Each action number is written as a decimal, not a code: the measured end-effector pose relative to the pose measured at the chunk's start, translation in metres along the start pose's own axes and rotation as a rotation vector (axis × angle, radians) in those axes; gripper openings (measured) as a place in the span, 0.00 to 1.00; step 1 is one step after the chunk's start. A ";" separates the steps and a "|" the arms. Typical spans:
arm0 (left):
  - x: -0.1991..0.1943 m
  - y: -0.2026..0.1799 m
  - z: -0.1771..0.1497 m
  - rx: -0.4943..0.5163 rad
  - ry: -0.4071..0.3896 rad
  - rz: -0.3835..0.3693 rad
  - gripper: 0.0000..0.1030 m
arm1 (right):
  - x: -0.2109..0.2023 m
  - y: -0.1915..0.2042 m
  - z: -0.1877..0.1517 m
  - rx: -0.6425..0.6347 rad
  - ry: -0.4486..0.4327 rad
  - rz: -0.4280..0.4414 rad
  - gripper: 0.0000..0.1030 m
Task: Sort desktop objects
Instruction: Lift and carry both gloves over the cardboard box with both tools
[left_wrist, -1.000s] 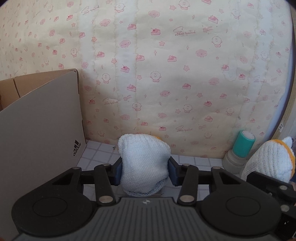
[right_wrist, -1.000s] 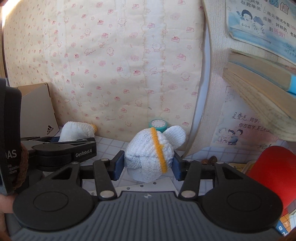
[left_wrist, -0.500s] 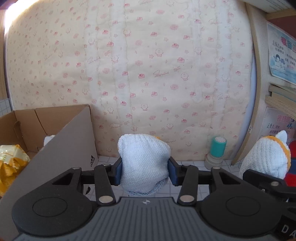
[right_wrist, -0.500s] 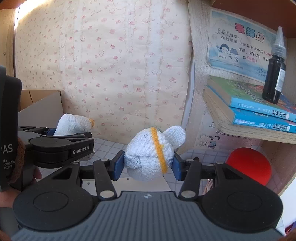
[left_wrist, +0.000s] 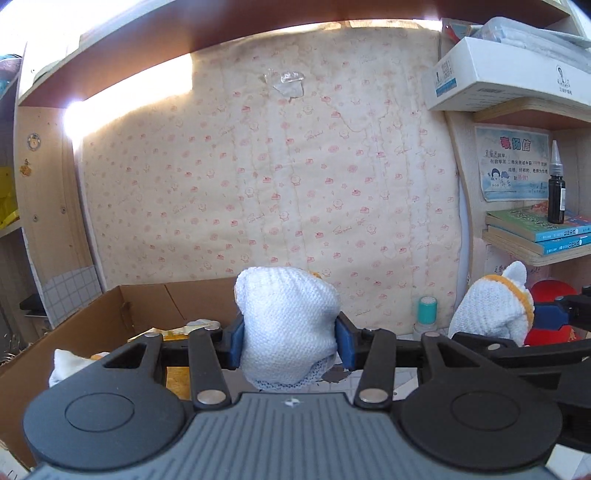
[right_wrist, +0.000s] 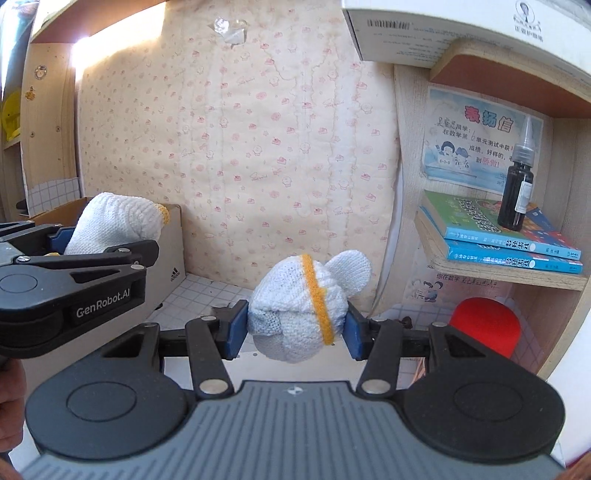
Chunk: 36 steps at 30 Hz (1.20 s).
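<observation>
We hold a balled white glove (left_wrist: 288, 332) pinched between the pads of our left gripper (left_wrist: 288, 341), raised beside the open cardboard box (left_wrist: 110, 314) at the desk's left edge. Our right gripper (right_wrist: 297, 330) is clamped on a second balled glove (right_wrist: 295, 314) with a yellow band, above the tiled desk (right_wrist: 192, 295), near the shelf of books (right_wrist: 498, 240).

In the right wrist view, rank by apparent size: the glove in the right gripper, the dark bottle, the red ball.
1. Glove, largest, though nearest the camera, which inflates it.
2. Red ball, partly hidden.
3. Dark bottle, slimmest.
</observation>
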<state>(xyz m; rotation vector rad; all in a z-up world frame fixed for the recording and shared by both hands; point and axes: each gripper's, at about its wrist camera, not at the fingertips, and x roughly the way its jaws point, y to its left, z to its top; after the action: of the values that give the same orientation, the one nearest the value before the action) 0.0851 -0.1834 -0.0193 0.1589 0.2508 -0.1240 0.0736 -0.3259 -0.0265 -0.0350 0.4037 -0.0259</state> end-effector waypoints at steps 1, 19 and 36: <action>-0.006 0.005 -0.001 -0.001 -0.001 0.004 0.48 | -0.005 0.005 0.000 -0.005 -0.007 0.006 0.50; -0.073 0.043 -0.003 -0.023 -0.091 0.025 0.48 | -0.072 0.064 0.007 -0.060 -0.087 0.051 0.50; -0.090 0.093 -0.006 -0.087 -0.107 0.090 0.48 | -0.084 0.109 0.023 -0.113 -0.120 0.114 0.50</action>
<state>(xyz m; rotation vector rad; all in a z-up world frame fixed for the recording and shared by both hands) 0.0102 -0.0818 0.0107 0.0769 0.1417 -0.0322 0.0074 -0.2138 0.0235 -0.1240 0.2864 0.1114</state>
